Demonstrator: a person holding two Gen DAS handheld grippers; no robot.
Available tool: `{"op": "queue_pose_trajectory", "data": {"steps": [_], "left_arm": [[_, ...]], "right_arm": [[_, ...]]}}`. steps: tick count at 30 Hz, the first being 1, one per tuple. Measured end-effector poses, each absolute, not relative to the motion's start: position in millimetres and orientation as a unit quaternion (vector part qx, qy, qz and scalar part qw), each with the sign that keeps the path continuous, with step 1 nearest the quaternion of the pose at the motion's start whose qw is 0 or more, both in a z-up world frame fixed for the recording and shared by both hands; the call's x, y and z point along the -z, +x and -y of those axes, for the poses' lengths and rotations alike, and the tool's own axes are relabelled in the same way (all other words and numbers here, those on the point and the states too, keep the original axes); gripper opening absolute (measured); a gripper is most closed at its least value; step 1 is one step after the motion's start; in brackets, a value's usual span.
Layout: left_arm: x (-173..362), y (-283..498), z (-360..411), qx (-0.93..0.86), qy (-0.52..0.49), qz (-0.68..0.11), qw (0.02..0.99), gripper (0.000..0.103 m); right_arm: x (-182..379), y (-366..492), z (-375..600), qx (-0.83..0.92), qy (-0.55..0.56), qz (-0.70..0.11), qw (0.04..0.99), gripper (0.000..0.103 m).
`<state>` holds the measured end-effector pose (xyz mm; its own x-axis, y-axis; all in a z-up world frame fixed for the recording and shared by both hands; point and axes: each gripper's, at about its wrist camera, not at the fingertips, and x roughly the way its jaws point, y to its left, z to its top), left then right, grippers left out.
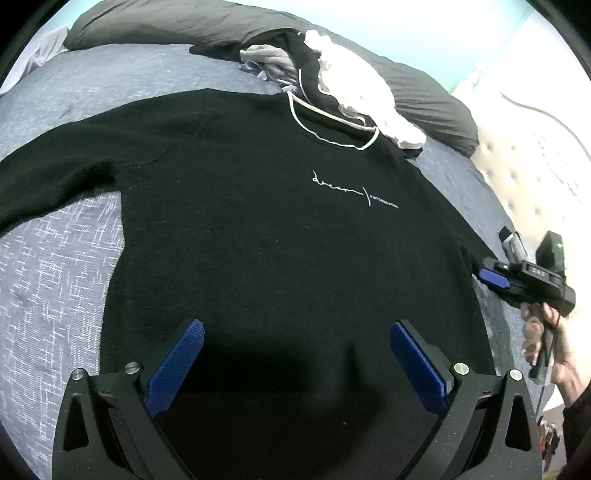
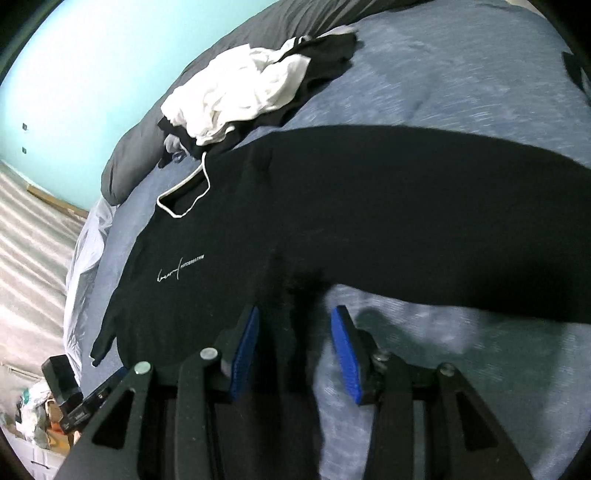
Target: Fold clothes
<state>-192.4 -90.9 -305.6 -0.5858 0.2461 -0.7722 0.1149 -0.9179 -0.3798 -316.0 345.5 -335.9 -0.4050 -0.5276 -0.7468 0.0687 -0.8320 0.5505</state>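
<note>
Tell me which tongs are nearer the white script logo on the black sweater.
Left. The left tongs hover open over the black sweater's lower front, below the white script logo. The right tongs are out at the sweater's side edge near the sleeve, further from the logo.

We list a black sweater [image 1: 258, 229] with a white-edged neckline [image 1: 332, 125] and thin white script lettering [image 1: 351, 190] on the chest. Beneath it we record a grey-blue bedspread [image 1: 48, 280] with a fine white crosshatch pattern. At the far side we note a white crumpled garment [image 1: 354, 85], a light grey garment [image 1: 266, 61] and a dark grey pillow [image 1: 177, 22]. We enter both grippers as black with blue ribbed pads [image 1: 177, 365]. We log a pale turquoise wall [image 2: 92, 74].
</note>
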Motion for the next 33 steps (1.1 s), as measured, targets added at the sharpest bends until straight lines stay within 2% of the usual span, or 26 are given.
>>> {"op": "queue_pose_trajectory", "data": {"steps": [2,4,5,19,25,27,30,33], "left_arm": [[305.5,-192.2,91.3,-0.868,-0.454,0.199,0.039,0.103],[305.7,-192.1,92.1,-0.868,-0.454,0.2,0.039,0.103],[305.8,-192.2,92.5,-0.867,-0.454,0.201,0.04,0.103],[305.8,-190.7,93.8,-0.866,-0.454,0.203,0.041,0.103],[305.8,-190.9,92.8,-0.866,-0.455,0.202,0.042,0.103],[305.6,-191.0,92.2,-0.866,-0.455,0.202,0.041,0.103],[305.2,-191.1,91.2,-0.867,-0.455,0.201,0.041,0.103],[305.2,-191.5,89.5,-0.867,-0.455,0.199,0.042,0.103]], "right_arm": [[343.1,-319.0,-341.7,0.805,0.519,0.223,0.183,0.036],[349.9,-320.7,-339.9,0.802,0.522,0.226,0.181,0.009],[352.1,-319.9,-342.2,0.803,0.52,0.229,0.179,0.005],[366.7,-317.6,-378.1,0.803,0.515,0.262,0.149,0.005],[351.9,-305.7,-399.2,0.818,0.489,0.266,0.144,0.006],[346.2,-303.6,-402.5,0.821,0.477,0.276,0.15,0.009],[339.1,-305.0,-397.1,0.824,0.464,0.28,0.164,0.019],[335.0,-310.6,-379.5,0.826,0.461,0.271,0.179,0.019]]}}
